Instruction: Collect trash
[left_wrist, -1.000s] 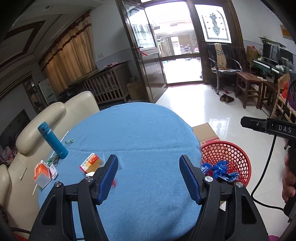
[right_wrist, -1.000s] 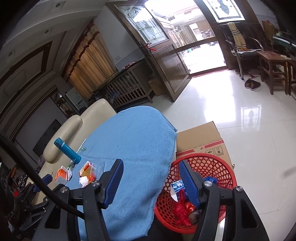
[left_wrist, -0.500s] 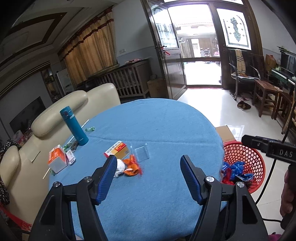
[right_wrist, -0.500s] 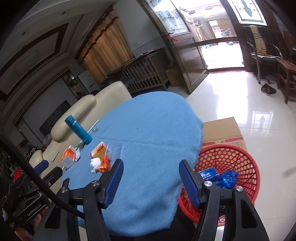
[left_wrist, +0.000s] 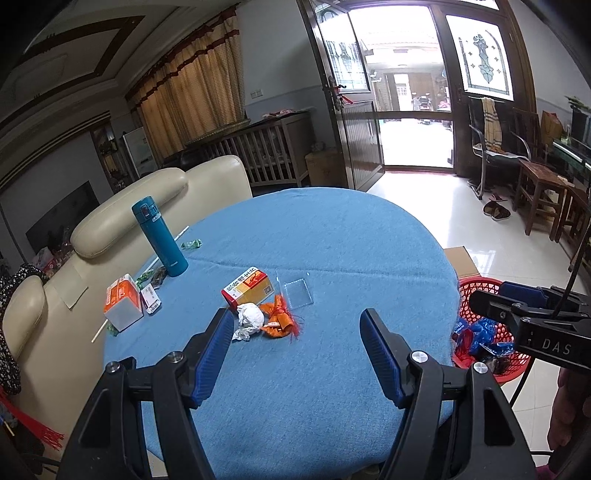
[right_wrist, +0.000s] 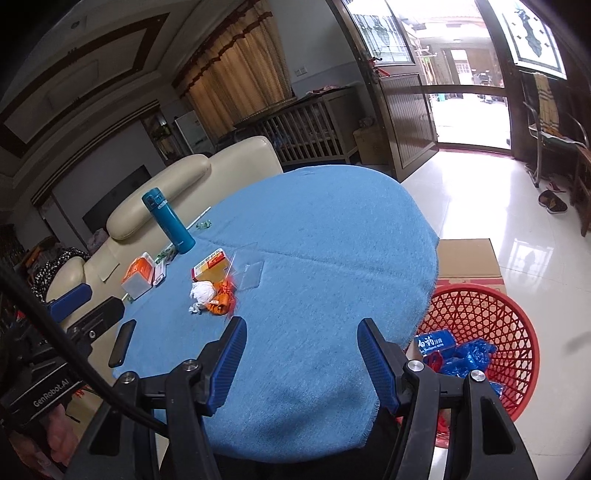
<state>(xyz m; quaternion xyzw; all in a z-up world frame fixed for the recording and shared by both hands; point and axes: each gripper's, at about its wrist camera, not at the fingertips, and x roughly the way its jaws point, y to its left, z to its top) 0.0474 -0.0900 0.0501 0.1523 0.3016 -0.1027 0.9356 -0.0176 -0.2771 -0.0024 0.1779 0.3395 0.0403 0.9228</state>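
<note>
A crumpled white tissue (left_wrist: 250, 319) and an orange wrapper (left_wrist: 279, 319) lie on the round blue table (left_wrist: 332, 258), next to a red-yellow box (left_wrist: 248, 287) and a clear plastic piece (left_wrist: 295, 291). My left gripper (left_wrist: 297, 350) is open and empty, held above the table just short of the tissue and wrapper. My right gripper (right_wrist: 301, 356) is open and empty over the table's near edge. The tissue (right_wrist: 202, 291) and the wrapper (right_wrist: 221, 301) lie ahead of it to the left. A red basket (right_wrist: 484, 332) with blue wrappers stands on the floor at the right.
A teal flask (left_wrist: 159, 236), an orange-white box (left_wrist: 122, 307) and small green wrappers (left_wrist: 191, 243) sit at the table's left. A black phone (right_wrist: 122, 342) lies near the left edge. A cardboard box (right_wrist: 467, 258) stands behind the basket. Cream sofa (left_wrist: 122, 214) behind.
Both grippers have swung left, away from the basket and toward the table's trash. The tissue and orange wrapper have come into full view. Both stay open.
</note>
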